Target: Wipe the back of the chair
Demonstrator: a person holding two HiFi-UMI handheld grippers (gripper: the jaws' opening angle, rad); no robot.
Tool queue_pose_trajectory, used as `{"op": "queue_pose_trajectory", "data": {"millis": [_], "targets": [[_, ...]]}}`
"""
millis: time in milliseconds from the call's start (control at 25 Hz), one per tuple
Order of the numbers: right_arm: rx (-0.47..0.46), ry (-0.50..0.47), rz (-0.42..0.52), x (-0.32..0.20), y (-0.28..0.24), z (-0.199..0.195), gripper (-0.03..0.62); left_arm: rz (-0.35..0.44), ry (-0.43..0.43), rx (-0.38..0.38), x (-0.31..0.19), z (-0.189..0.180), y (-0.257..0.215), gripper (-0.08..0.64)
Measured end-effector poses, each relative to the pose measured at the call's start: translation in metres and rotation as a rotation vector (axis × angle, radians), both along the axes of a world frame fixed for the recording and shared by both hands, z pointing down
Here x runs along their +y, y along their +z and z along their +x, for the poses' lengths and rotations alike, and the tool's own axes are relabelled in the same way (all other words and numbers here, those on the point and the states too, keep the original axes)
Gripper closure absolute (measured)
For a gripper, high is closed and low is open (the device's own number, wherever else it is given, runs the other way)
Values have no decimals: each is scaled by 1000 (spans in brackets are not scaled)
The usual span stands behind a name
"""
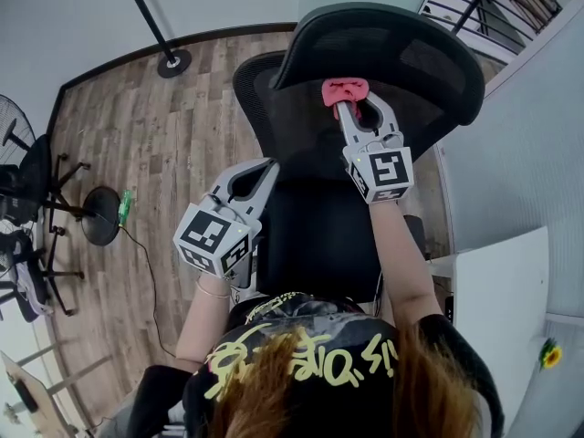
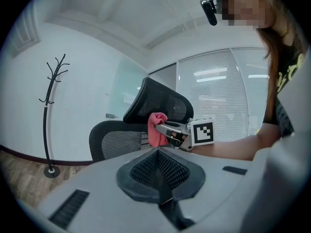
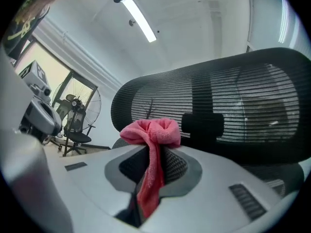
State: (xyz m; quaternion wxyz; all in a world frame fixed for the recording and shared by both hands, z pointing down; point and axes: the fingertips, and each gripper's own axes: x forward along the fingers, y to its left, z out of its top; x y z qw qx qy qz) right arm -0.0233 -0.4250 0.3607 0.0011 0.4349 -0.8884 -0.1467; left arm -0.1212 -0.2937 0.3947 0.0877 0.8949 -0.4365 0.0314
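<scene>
the right gripper [image 1: 351, 108] is clamped on a pink cloth [image 1: 345, 89], which bulges out past the tips as a wad while a narrow strip of it runs back between the jaws. in the head view the wad sits at about 12 o'clock from the picture's middle, right where the headrest [image 1: 392, 48] meets the top of the chair back [image 1: 292, 130]. whether it actually presses on the mesh i cannot tell. the left gripper [image 1: 265, 167] hangs at about 8 o'clock from the right one, beside the chair back, its jaws together with nothing between them and touching nothing.

the likeliest trouble is the cloth. only that thin strip is pinched, so a firm drag across rough mesh could tug it free or roll the wad aside, and then the hard tips would scrape the mesh instead of wiping it. a wad also touches in one small spot, so strokes could leave unwiped stripes between them.

the second risk is the chair itself. nothing braces it, so a push from the right gripper could turn it or tip the back away, and the stroke would lose its pressure.

the headrest overhangs the cloth closely — an upward stroke could knock the gripper against its lower edge.
</scene>
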Motion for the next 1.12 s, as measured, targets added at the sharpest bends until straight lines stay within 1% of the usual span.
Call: {"op": "queue_pose_trajectory", "data": {"millis": [160,320,600,840,1120], "targets": [[1,-24,-10,1,2,-16,534,4,-10,-2,1,-4,-3,571],[28,-54,-4,1,7,-32,534,7,-22,-5,1,-7,-4,571],[52,-102,-14,7,15,-60,534,17,-46,-4,5,-21,-6,571],[-24,-159,-76,11,19,-79,534,15,-47,0,4,-21,-5,571],[-19,-232,-95,30,18,-107,534,25,-36,10,7,-21,-10,571]]}}
